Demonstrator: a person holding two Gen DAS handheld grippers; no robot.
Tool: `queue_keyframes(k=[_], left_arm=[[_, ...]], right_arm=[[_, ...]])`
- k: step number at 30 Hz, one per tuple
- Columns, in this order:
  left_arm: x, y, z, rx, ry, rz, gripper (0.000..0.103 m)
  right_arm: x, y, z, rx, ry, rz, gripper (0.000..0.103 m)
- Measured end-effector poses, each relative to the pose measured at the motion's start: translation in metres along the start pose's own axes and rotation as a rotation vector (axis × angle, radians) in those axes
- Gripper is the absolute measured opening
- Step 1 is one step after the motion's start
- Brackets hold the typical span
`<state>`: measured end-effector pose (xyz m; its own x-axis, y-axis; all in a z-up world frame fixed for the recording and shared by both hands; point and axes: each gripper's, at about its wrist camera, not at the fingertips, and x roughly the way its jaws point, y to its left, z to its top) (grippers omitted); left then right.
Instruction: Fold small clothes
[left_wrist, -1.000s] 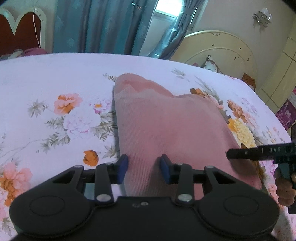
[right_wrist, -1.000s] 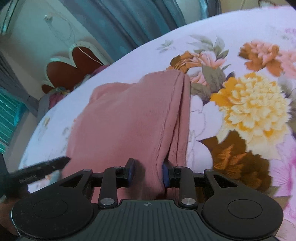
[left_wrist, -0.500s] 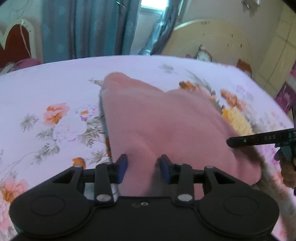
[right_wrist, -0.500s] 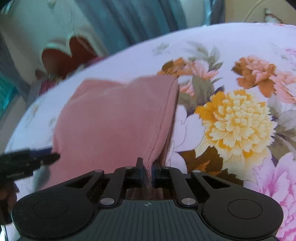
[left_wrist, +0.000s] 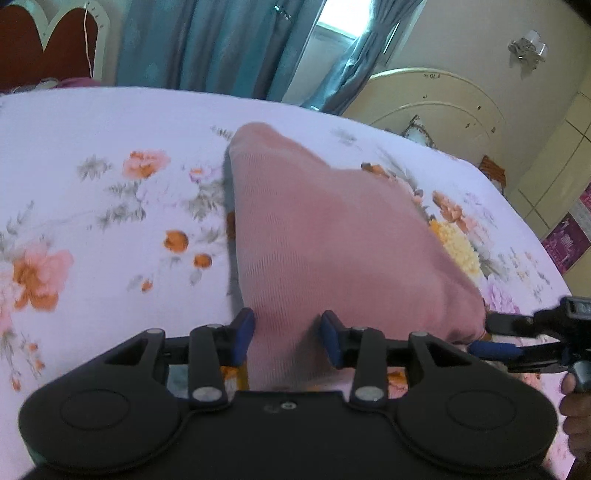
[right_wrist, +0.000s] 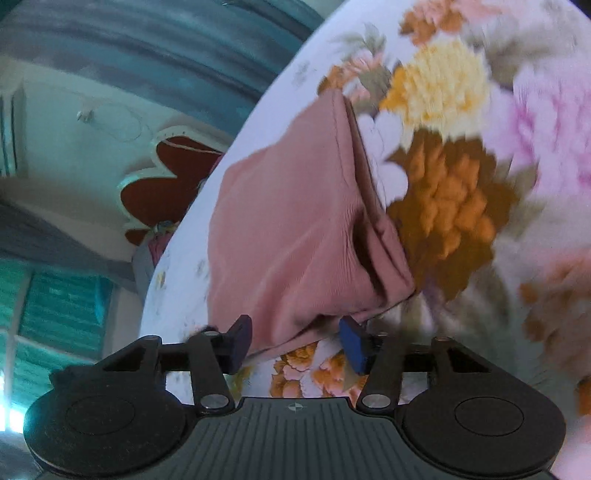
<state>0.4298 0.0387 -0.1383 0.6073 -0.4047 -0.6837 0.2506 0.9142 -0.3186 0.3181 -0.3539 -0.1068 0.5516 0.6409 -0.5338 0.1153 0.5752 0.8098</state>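
Note:
A folded pink ribbed garment (left_wrist: 332, 240) lies on the floral bedsheet (left_wrist: 92, 184). My left gripper (left_wrist: 288, 332) is open, its blue pads (left_wrist: 243, 332) on either side of the garment's near edge. In the right wrist view the same pink garment (right_wrist: 295, 221) shows its layered folded edge. My right gripper (right_wrist: 297, 343) is open, its pads wide apart around the garment's near corner. The right gripper also shows in the left wrist view (left_wrist: 517, 336), at the garment's right corner.
The bed is covered by the floral sheet (right_wrist: 461, 203). Teal curtains (left_wrist: 221, 48) and a window stand behind it. A cream headboard (left_wrist: 436, 99) is at the far right, a red and white one (left_wrist: 48, 40) at the far left.
My right gripper was shut on the garment's edge half a second ago and has opened. Its view has tilted and swung. My left gripper stays open at the near edge.

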Motion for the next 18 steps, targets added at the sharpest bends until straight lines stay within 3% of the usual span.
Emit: queue_keyframes(k=[4, 6, 8, 9, 10, 12, 15, 16, 18], left_arm=[[0.003, 0.005, -0.002, -0.012, 0.008, 0.013, 0.040], [0.006, 0.006, 0.001, 0.001, 0.018, 0.024, 0.041], [0.009, 0.008, -0.001, -0.003, 0.035, 0.018, 0.041], [0.011, 0.009, -0.001, -0.010, 0.039, 0.011, 0.041], [0.011, 0.010, -0.001, -0.013, 0.038, 0.007, 0.040], [0.005, 0.008, 0.000, -0.007, 0.013, -0.009, 0.038], [-0.003, 0.002, 0.001, 0.017, -0.018, -0.025, 0.038], [-0.001, 0.000, -0.001, 0.039, -0.003, -0.021, 0.038], [0.012, -0.002, -0.005, 0.081, 0.061, 0.018, 0.038]], right_arm=[[0.029, -0.016, 0.010, 0.144, -0.022, 0.024, 0.053], [0.031, -0.022, 0.013, 0.176, -0.075, -0.005, 0.052], [0.025, -0.014, 0.013, 0.111, -0.144, -0.052, 0.048], [0.023, -0.008, 0.013, 0.062, -0.174, -0.095, 0.018], [0.022, -0.002, 0.013, 0.009, -0.193, -0.138, 0.009], [0.021, 0.011, 0.015, -0.081, -0.204, -0.180, 0.007], [0.000, 0.039, 0.010, -0.239, -0.290, -0.201, 0.007], [-0.007, 0.046, 0.007, -0.288, -0.316, -0.216, 0.007], [0.002, 0.045, 0.006, -0.321, -0.273, -0.259, 0.007]])
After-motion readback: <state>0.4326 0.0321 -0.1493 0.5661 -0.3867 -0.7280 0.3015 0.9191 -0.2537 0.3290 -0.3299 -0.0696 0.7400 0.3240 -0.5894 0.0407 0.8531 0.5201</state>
